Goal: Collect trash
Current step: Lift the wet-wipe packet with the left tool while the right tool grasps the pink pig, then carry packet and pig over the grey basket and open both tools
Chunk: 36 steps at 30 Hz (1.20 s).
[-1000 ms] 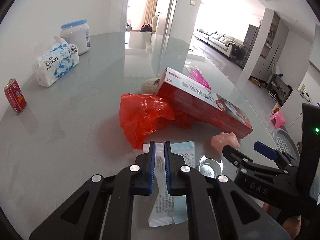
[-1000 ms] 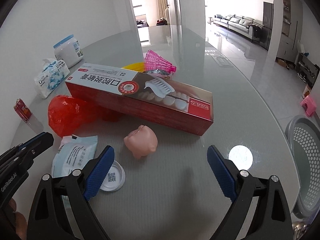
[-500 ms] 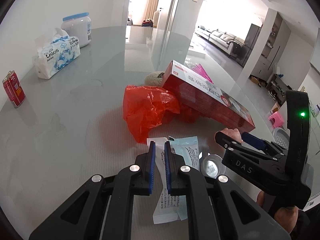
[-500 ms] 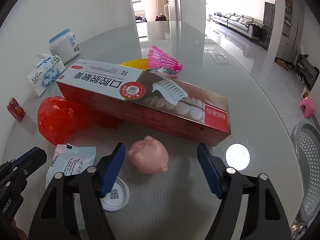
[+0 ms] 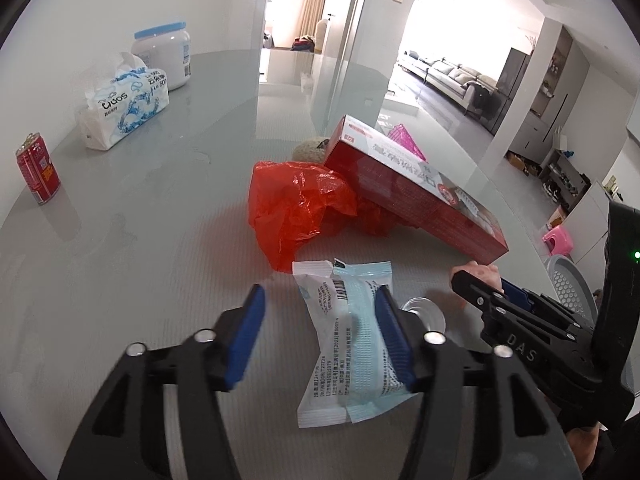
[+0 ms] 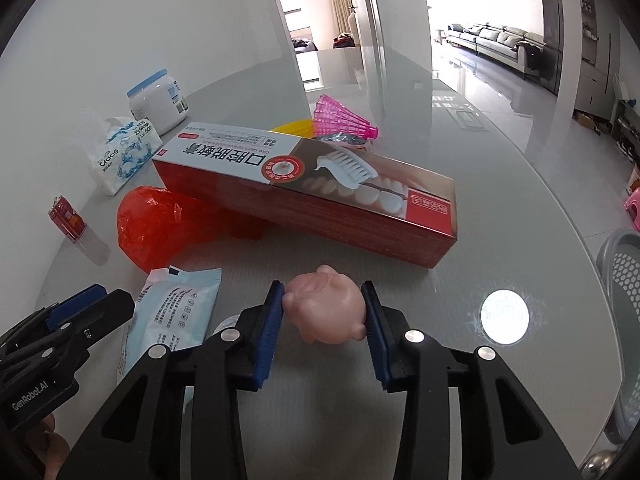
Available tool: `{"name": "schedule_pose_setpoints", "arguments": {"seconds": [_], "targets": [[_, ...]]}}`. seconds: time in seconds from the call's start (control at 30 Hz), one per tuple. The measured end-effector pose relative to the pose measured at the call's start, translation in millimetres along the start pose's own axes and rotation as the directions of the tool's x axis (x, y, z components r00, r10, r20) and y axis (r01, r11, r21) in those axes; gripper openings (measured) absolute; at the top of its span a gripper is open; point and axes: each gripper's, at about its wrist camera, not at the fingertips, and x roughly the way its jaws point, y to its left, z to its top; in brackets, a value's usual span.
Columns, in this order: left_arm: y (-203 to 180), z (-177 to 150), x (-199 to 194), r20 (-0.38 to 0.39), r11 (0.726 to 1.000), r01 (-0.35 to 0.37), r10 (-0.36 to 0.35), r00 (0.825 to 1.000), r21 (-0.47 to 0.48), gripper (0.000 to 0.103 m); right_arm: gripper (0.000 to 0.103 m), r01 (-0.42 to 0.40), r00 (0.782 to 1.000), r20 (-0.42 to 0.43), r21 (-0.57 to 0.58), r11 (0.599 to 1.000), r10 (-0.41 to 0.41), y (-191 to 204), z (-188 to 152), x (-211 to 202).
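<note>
Glass tabletop (image 6: 500, 208) carries the trash: my right claw (image 6: 323, 330), just closing, pinches the pink pig toy (image 6: 326, 310); my left claw (image 5: 320, 340), just opening, straddles the wrapper (image 5: 352, 344), released.

Bare table (image 5: 132, 240) lies open leftward; the red box (image 6: 320, 200) blocks ahead.

Black gripper frames, blue ribbed fingers (image 6: 269, 332), silver screws, white "DAS" and "GenRobot.AI" lettering.

Left gripper (image 5: 320, 336) just opening; right gripper (image 6: 323, 320) closing.
</note>
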Motion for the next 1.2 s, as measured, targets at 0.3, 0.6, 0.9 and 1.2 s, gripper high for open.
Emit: {"name": "schedule_pose_setpoints", "arguments": {"seconds": [0.3, 0.6, 0.9, 1.2], "targets": [[-20, -5, 15, -0.056, 0.999, 0.021, -0.019, 0.998, 0.03, 0.067, 0.038, -0.006, 1.0, 0.019, 0.046, 0.999, 0.005, -22, -11, -23], [-17, -10, 42, -0.124, 1.0, -0.014, 0.015, 0.992, 0.009, 0.068, 0.038, -0.013, 1.0, 0.025, 0.045, 0.999, 0.012, -25, -11, -28], [-14, -12, 42, -0.108, 1.0, 0.023, -0.023, 0.994, 0.002, 0.049, 0.038, -0.02, 1.0, 0.017, 0.038, 0.999, 0.019, -25, -12, -29], [-14, -12, 32, -0.093, 0.999, 0.045, -0.045, 0.995, 0.005, 0.037, 0.038, -0.03, 0.999, 0.024, 0.041, 0.999, 0.029, -27, -15, -36]]}}
